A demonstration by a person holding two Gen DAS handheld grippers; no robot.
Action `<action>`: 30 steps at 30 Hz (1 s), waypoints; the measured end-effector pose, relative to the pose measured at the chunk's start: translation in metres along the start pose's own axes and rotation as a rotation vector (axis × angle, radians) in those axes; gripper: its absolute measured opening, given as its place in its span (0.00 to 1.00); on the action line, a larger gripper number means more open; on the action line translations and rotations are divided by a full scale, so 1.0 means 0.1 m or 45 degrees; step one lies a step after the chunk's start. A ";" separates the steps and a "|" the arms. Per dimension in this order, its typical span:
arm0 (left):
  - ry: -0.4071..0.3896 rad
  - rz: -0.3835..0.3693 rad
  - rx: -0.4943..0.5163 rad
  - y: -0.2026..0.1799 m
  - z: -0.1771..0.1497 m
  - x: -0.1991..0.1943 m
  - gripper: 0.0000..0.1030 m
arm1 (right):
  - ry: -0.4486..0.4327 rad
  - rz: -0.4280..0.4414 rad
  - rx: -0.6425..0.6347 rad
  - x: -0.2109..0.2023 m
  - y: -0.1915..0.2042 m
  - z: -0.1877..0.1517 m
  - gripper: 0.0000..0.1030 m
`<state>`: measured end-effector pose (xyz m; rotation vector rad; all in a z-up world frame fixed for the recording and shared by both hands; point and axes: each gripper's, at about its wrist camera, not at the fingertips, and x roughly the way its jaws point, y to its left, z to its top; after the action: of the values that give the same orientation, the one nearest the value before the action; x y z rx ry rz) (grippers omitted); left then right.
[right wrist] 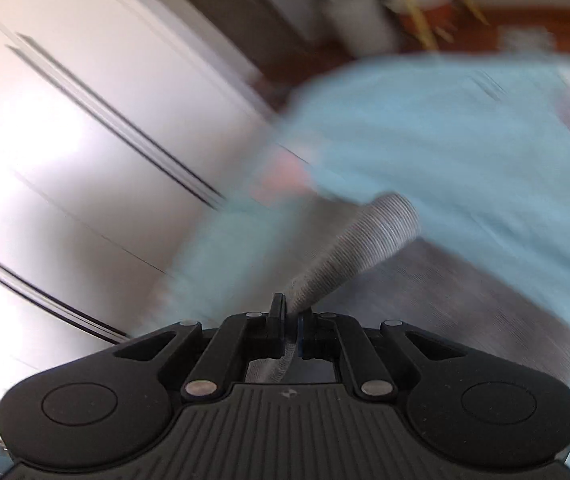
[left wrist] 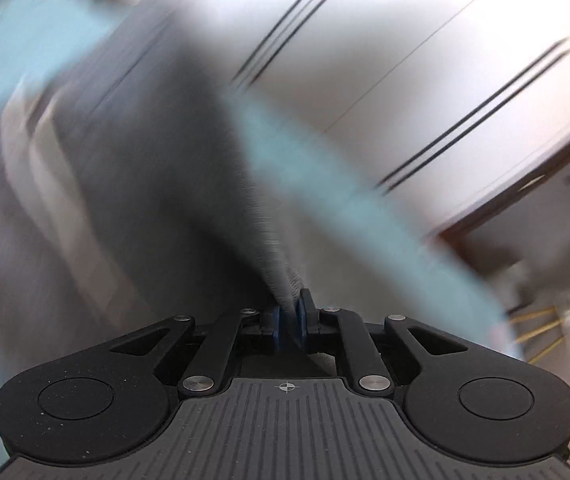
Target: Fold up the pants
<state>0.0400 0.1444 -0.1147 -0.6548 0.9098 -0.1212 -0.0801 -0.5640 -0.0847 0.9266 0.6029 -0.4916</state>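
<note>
The pants (left wrist: pixel 133 152) are dark grey with a ribbed band and pale stripes, blurred by motion. My left gripper (left wrist: pixel 290 316) is shut on the ribbed edge of the pants, which spread up and to the left from the jaws. My right gripper (right wrist: pixel 291 320) is shut on another part of the ribbed band (right wrist: pixel 365 236), which rises to the upper right; more grey cloth (right wrist: pixel 465 292) hangs beyond. Both views are heavily smeared.
A light blue surface (left wrist: pixel 325 184), likely a sheet, lies under the pants and fills the right wrist view's upper right (right wrist: pixel 465 140). White cabinet doors with dark lines (left wrist: pixel 425 60) (right wrist: pixel 85 120) stand behind. A brown floor edge (right wrist: pixel 525 24) and yellow rods (left wrist: pixel 541 328) show at the margins.
</note>
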 end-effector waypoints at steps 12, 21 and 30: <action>-0.195 0.093 -0.160 0.26 0.40 -0.10 0.67 | 0.106 -0.098 0.074 0.32 -0.35 -0.38 0.45; -0.049 0.370 0.082 -0.28 1.01 0.57 0.28 | 0.071 -0.143 0.023 0.37 -0.26 -0.48 0.44; -0.283 0.228 0.070 -0.26 1.05 -0.23 0.08 | 0.070 -0.009 0.174 0.24 -0.51 -0.24 0.04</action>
<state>0.1107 0.1822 -0.0382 -0.5214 0.7434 0.0849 -0.1008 -0.5730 -0.1413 1.0704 0.6281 -0.5197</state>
